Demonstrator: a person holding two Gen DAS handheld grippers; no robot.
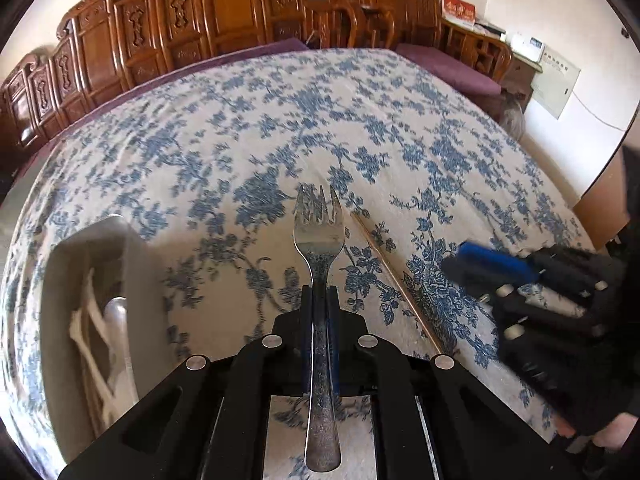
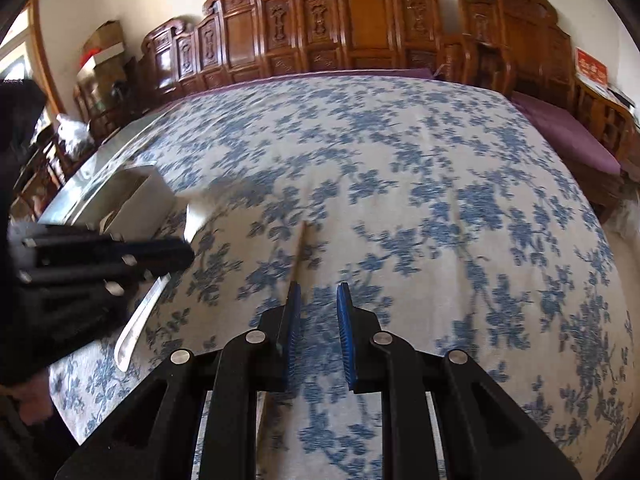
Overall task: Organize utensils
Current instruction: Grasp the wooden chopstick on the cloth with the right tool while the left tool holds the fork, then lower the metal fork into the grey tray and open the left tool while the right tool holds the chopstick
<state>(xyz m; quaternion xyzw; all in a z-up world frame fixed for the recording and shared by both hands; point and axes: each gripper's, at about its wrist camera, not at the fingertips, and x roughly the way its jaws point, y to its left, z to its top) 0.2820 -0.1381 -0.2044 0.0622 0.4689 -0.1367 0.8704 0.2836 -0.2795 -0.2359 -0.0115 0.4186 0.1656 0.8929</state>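
Observation:
A metal fork (image 1: 319, 240) sticks out ahead of my left gripper (image 1: 319, 294), which is shut on its handle, tines pointing away over the tablecloth. A thin wooden chopstick (image 1: 394, 276) lies on the cloth just right of the fork. At the left stands a pale tray (image 1: 136, 272) with white utensils inside. My right gripper (image 2: 319, 300) hovers low over the cloth, open, nothing between its blue pads (image 2: 346, 320). The chopstick (image 2: 300, 248) runs under its left finger. In the right wrist view the left gripper (image 2: 176, 254) holds the fork (image 2: 138, 324) near the tray (image 2: 140, 196).
A blue-flowered cloth (image 1: 280, 120) covers the whole table. Carved wooden chairs (image 2: 360, 20) and purple cushions (image 2: 568, 136) line the far side and the right. A person's dark sleeve (image 2: 20, 128) shows at the left edge.

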